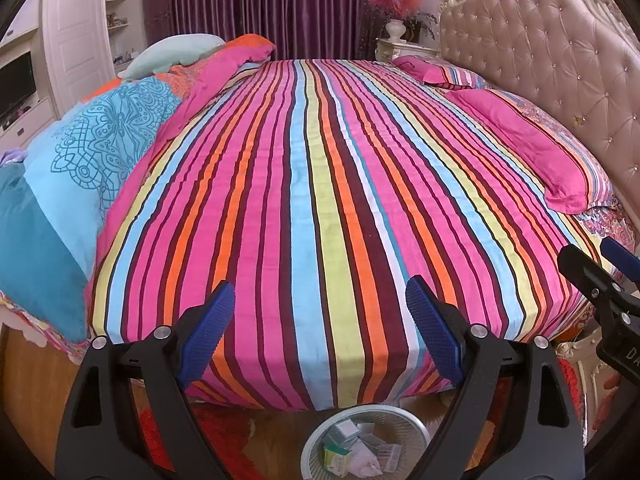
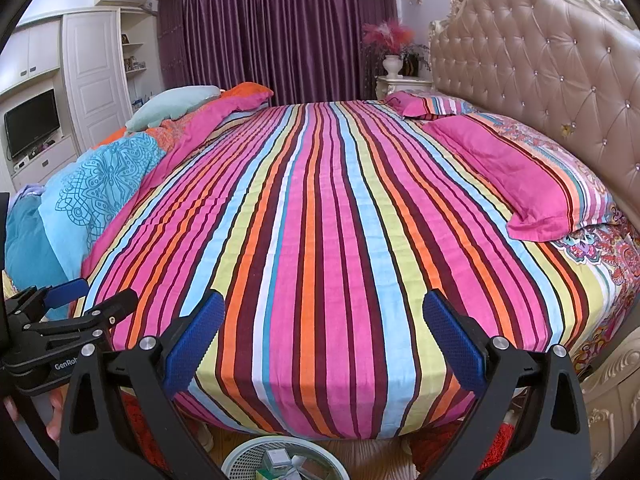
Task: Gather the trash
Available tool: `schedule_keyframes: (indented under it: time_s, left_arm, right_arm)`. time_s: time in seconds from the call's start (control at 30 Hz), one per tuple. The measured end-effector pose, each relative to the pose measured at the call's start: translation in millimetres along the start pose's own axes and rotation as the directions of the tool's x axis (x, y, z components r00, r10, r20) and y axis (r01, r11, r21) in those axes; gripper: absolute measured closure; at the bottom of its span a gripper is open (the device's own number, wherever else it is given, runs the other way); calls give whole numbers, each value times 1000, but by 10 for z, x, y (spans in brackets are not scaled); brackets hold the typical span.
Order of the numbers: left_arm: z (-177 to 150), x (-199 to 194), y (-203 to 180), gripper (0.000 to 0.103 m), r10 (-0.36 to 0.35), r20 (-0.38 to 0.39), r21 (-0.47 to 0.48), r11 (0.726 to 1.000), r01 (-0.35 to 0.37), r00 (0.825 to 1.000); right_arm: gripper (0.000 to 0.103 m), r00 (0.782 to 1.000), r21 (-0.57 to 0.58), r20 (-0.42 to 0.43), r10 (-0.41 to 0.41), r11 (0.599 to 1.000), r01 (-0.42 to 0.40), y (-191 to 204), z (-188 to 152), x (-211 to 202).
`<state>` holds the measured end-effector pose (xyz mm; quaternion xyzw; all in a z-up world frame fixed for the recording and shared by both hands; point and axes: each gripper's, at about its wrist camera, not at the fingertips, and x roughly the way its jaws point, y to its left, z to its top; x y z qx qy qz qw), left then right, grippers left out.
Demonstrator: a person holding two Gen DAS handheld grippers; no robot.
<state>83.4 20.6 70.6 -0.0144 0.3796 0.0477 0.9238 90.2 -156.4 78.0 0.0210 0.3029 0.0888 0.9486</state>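
A white mesh wastebasket (image 1: 404, 426) stands on the floor at the near side of the bed, with small boxes and crumpled paper (image 1: 362, 454) inside. It also shows in the right wrist view (image 2: 244, 454). My left gripper (image 1: 320, 300) is open and empty, above the bed's near edge and over the basket. My right gripper (image 2: 324, 312) is open and empty, also over the bed's near edge. Each gripper shows at the edge of the other's view: the right one (image 1: 600, 264) and the left one (image 2: 92, 292). The striped bedsheet (image 1: 312, 184) shows no trash on it.
Pink pillows (image 1: 532, 148) lie by the tufted headboard (image 1: 560, 60) on the right. A blue patterned quilt (image 1: 92, 152) is piled on the left. Purple curtains, a nightstand with a vase (image 1: 396, 28), a wardrobe and a TV (image 2: 32, 120) stand beyond. A red rug (image 1: 224, 440) lies by the basket.
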Motion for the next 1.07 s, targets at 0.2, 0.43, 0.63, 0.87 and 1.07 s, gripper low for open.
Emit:
schedule_keyframes:
  time_s: [0.2,0.43,0.63,0.87,1.07]
  left_arm:
    - [1,3,-3,18,0,-1,1,1000,0,1000]
    - [7,13,-6,18,0,-5,5,1000,0,1000]
    - [17,-7,0,18,14,10,10,1000,-14,1000]
    - [27,-15,15,18,17,8,11,1000,-17,1000]
    - [33,-3,-14,18,18,-1,12,1000,-18,1000]
  right_arm:
    - [8,1000,-1,-5,0,1000,0,4,-10,11]
    - [8,1000,-3,-7,1,1000,-1,7,-12,15]
    - [8,1000,-2,-9,1,1000,-1,8,-12,17]
    - [8,1000,-2,-15,6,1000,-6,-3,-31,48]
    - [8,1000,0,-20,9,1000,-9,-15,-38,57]
